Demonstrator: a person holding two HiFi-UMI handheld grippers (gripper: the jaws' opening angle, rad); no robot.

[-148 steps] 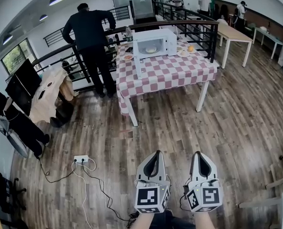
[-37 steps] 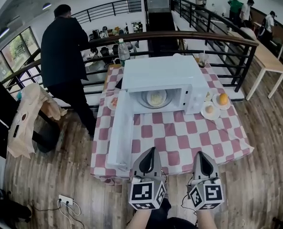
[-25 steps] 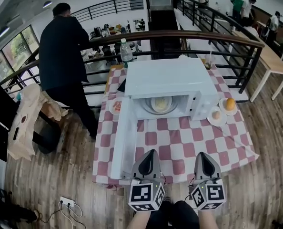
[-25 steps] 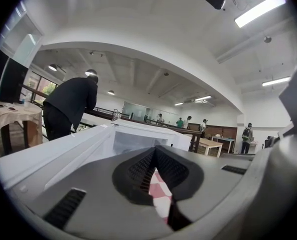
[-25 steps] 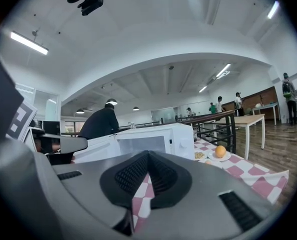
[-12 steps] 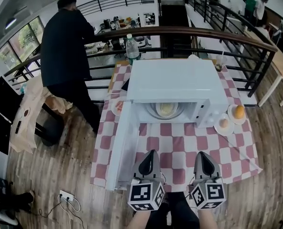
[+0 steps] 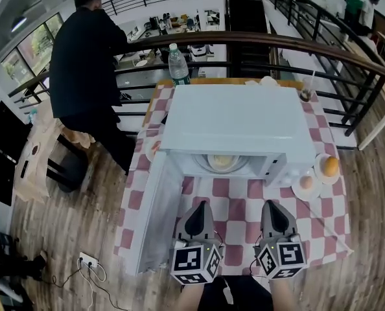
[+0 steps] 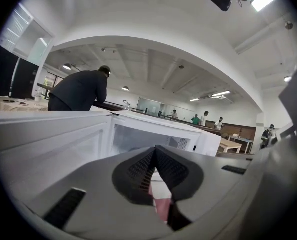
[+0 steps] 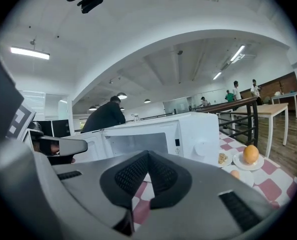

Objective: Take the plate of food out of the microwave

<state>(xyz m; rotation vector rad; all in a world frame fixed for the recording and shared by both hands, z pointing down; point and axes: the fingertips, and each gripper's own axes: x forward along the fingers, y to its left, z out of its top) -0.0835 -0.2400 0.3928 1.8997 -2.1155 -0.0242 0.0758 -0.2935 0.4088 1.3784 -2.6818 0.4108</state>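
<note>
Head view: my left gripper (image 7: 199, 207) and right gripper (image 7: 271, 206), jaws pinched together, empty, over checkered tablecloth (image 7: 241, 196). Plate of food (image 7: 222, 162) sits inside open microwave (image 7: 234, 125) ahead, door (image 7: 155, 219) swung left.

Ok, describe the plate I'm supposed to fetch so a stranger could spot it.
Find the white microwave on the checked tablecloth, its door swung open to the left. The plate of food sits inside its cavity; the other small plates lie outside on the cloth.
</note>
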